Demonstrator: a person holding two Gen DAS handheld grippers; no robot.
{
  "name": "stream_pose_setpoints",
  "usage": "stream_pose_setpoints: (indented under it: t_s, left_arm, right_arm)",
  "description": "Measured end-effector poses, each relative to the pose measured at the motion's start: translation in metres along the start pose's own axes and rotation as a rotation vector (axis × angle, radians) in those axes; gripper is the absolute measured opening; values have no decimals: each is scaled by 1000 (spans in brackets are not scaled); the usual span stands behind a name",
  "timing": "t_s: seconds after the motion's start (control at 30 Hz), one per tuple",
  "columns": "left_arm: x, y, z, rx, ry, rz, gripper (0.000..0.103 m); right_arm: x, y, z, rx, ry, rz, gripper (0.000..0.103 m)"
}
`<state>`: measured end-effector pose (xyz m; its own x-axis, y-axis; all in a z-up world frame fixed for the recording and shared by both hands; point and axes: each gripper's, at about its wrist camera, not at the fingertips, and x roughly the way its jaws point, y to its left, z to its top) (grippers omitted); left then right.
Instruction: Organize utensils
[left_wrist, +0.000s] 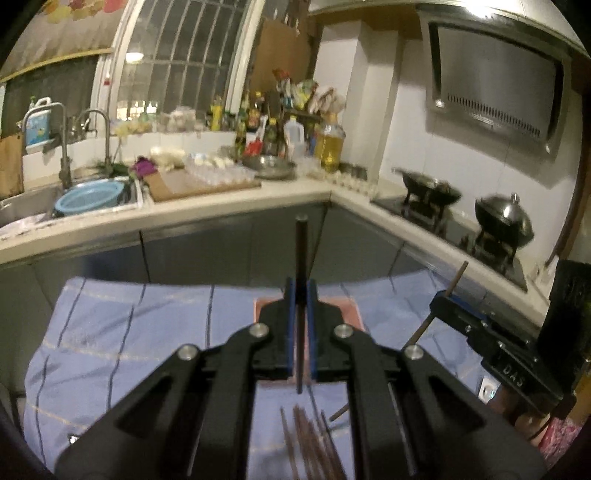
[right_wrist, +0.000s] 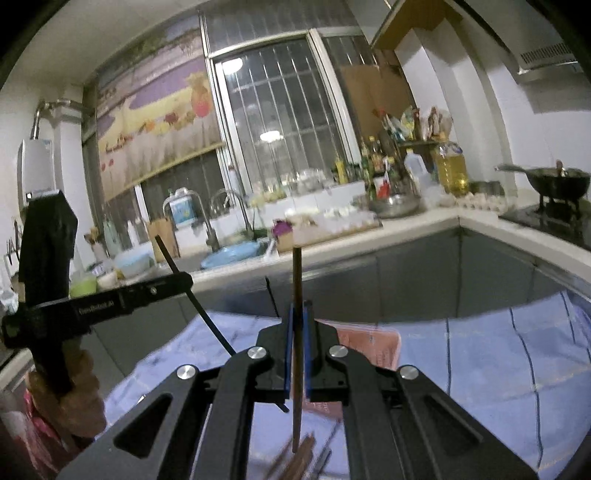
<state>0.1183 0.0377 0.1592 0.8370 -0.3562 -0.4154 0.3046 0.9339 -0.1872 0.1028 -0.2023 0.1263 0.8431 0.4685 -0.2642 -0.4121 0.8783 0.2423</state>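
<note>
Above a table draped in a blue striped cloth (left_wrist: 122, 332), both grippers were raised, pointing slightly downward toward the kitchen counter (left_wrist: 207, 206). The left gripper (left_wrist: 301, 295) was clenched on a dark chopstick (left_wrist: 300, 254), a thin straight rod standing nearly upright between the blue pads, its top rising past the fingertips and its lower end hanging below them. In the right wrist view this gripper (right_wrist: 186, 282) appeared side-on at the left, a person's hand (right_wrist: 79, 391) wrapped around its black handle, the dark chopstick (right_wrist: 173, 266) crossing it at a slant.

The right gripper (right_wrist: 297, 314) was likewise closed on a brown chopstick (right_wrist: 296, 280), wooden-looking and slim, also held near vertical, blurred at its top. From the left wrist view, the right gripper (left_wrist: 441, 299) entered from the right, its brown chopstick (left_wrist: 458, 275) tilted.

Both tools were matte black, with jointed linkages, round silver pivot bolts and flat blue finger pads. Below them, on the cloth, lay a loose bundle of reddish-brown chopsticks (left_wrist: 310, 439), fanned out and blurred. Farther back sat a flat pinkish-orange rectangular mat or tray (right_wrist: 373, 347); which one I could not tell. The cloth was soft and creased, with thin dark lines.
</note>
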Motion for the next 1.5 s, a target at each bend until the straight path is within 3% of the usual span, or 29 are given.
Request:
stream_pose_setpoints:
  t_s: [0.17,0.3,0.5,0.77,0.8,0.87,0.93,1.03,1.1,1.2,1.37,1.5]
  left_arm:
    - [14,5,32,-28,-87,53,5]
    - [39,4,35,-21,-92,98,5]
    - [85,0,-1,30,-5,166,5]
    - [101,-6,-50,59,60,221,7]
    - [100,-6,-54,62,67,228,11]
    - [99,-4,-59,63,82,241,46]
    - [93,-2,-62,57,72,264,58]
    - [79,2,-62,46,51,271,64]
    - [67,4,-61,34,35,276,68]
    - [50,5,-61,18,11,274,71]
    - [19,8,-65,-4,-23,273,72]
    - [-10,21,-79,-26,-16,257,72]
  right_arm:
    - [29,-4,37,25,-74,-25,5]
    - [55,-6,41,12,-114,-70,5]
    - [97,-16,-2,-29,-10,-117,5]
    - [93,-9,-46,-43,49,-101,6]
    - [91,-9,-48,-38,47,-99,6]
    - [86,-9,-53,-15,46,-84,7]
    - [84,-10,-54,6,51,-63,8]
    - [80,-10,-59,32,99,-52,16]
    - [77,-9,-61,43,130,-40,33]
    - [62,-3,-61,42,99,-43,61]
    - [29,13,-57,-2,40,-67,67]
    - [-9,15,-62,40,-8,-74,71]
